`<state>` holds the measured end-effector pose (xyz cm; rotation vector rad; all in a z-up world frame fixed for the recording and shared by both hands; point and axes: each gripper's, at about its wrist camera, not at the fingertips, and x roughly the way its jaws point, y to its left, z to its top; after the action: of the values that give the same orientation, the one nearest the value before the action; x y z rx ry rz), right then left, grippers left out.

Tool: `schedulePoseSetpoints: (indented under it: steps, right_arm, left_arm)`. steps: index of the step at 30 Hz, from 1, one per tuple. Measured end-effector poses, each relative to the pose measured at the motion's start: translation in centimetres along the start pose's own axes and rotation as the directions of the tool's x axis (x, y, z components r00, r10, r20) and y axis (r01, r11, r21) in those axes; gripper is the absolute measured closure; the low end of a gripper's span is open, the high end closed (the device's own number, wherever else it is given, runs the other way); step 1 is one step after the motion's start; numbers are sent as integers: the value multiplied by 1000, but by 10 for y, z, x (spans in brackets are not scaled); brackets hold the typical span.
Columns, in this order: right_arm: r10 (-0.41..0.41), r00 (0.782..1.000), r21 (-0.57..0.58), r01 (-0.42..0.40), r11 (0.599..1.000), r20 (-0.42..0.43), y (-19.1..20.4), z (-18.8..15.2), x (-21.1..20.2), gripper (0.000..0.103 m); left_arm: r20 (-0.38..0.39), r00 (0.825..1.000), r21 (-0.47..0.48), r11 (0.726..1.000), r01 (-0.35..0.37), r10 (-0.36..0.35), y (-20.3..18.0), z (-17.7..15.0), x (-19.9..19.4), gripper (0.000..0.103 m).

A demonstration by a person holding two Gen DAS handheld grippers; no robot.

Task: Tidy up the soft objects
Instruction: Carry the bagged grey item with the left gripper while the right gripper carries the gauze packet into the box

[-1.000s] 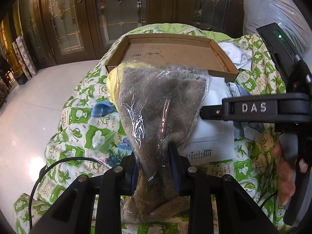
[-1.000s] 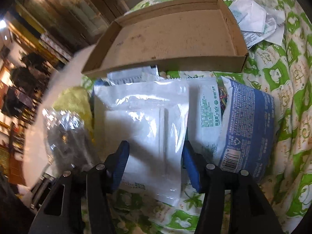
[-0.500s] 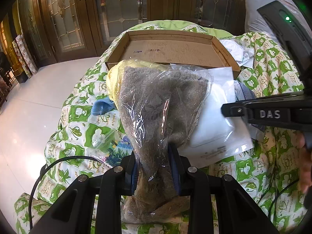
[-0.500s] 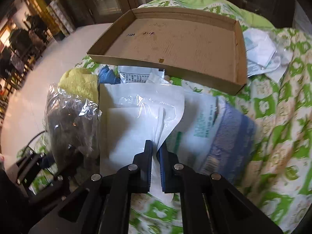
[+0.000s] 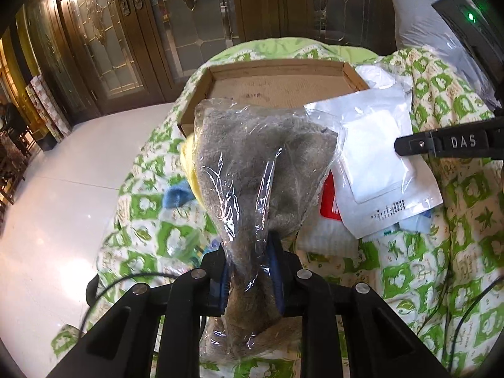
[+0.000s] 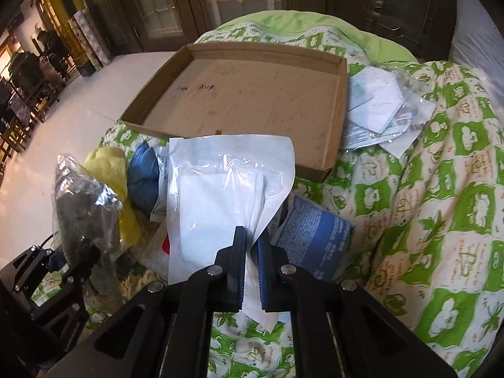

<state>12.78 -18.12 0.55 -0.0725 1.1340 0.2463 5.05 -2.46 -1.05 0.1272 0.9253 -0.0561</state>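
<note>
My left gripper [image 5: 250, 261] is shut on a clear plastic bag holding a grey fuzzy cloth [image 5: 255, 163], lifted above the green patterned quilt [image 5: 441, 220]; the bag also shows in the right wrist view [image 6: 82, 208]. My right gripper [image 6: 251, 245] is shut on a flat white sealed pouch [image 6: 220, 195], held up in front of the shallow cardboard tray [image 6: 245, 94]. The pouch [image 5: 375, 157] and right gripper [image 5: 447, 143] show at the right of the left wrist view, near the tray [image 5: 283, 78].
A yellow cloth [image 6: 110, 170], a blue cloth [image 6: 143, 176] and a blue-printed soft pack [image 6: 312, 233] lie on the quilt before the tray. White packets [image 6: 378, 104] lie right of the tray. A white-and-red pack [image 5: 327, 220] lies under the pouch. White floor lies left.
My right gripper closed on the white pouch and lifted it off the pile toward the tray. My left gripper, still holding the grey cloth bag, rose slightly and moved closer to the tray.
</note>
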Motion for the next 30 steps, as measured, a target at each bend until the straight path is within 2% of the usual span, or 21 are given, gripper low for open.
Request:
schedulePoseSetpoints:
  steps: [9,16,24,30]
  right_arm:
    - [14,999,38,-16,999,39,-15,14,-17,96]
    - [25,998,78,-30,997,66,-29,25,-26,96]
    - [38,996,141,-50,989,87,-48,44,-23,96]
    - [50,992,187,-71,980,112,-59,67,-17,96]
  left_arm:
    - [60,997,30,998,-46,45,5,33,-24,81]
    - [85,994,52,996,-67,62,5,53,-28,81]
    - [76,994,45,996,-76,72,12,77,-11,81]
    - [73,994,9,997,-76,75,29,109,5,81]
